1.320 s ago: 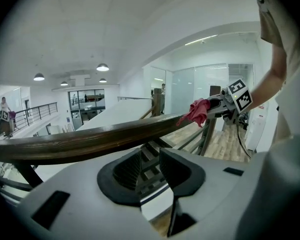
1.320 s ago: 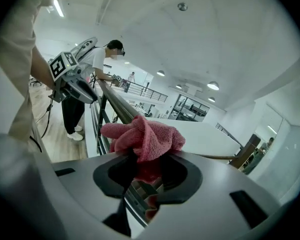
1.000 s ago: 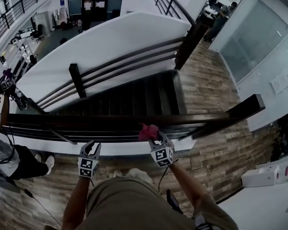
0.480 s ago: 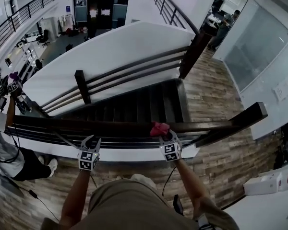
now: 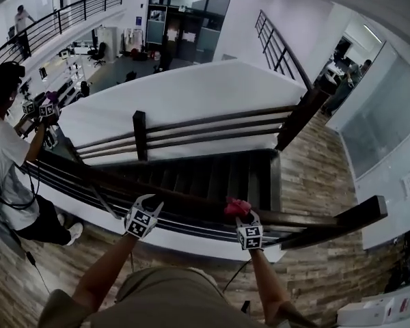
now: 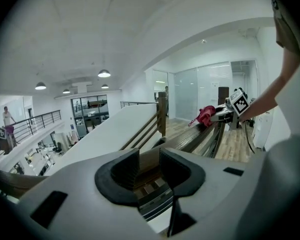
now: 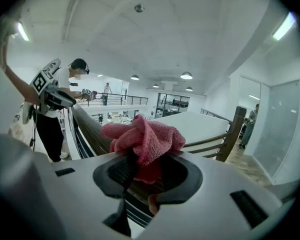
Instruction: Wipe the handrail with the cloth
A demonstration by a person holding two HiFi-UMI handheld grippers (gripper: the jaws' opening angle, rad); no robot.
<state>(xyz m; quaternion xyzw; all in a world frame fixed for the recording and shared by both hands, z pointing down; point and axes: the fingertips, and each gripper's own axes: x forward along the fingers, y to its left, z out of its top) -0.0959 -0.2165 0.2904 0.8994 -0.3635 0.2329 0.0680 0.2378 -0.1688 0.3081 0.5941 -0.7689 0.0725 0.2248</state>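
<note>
The right gripper (image 5: 242, 217), low and right of centre in the head view, has its jaws closed narrowly on one bunched pink cloth (image 5: 236, 206), which sits on top of the dark wooden handrail (image 5: 184, 198). In the right gripper view the cloth bulges up out of the pads and a fold hangs down between them. The left gripper (image 5: 147, 202), low and left of centre, is at the same rail, well apart from the right one. Its jaws stand partway apart and pinch nothing, and the rail's wood shows through the gap. The stretch of rail between the two grippers is bare. The rail runs from the left edge of the frame down to a thick end block (image 5: 359, 214) at the lower right, with thin horizontal bars under it. Past its far edge the floor drops away to a flight of dark stairs (image 5: 212, 173). Across the stairs stands a second railing (image 5: 212, 130) with two upright posts, one at centre left and one at upper right. At the left edge a second person (image 5: 7, 156) stands against the same handrail, holding up two more marker-cube grippers (image 5: 41, 108) with something pinkish in them. Plank floor (image 5: 314, 176) lies open to the right of the stairs, ending at a glass wall (image 5: 383, 121) on the right side.
</note>
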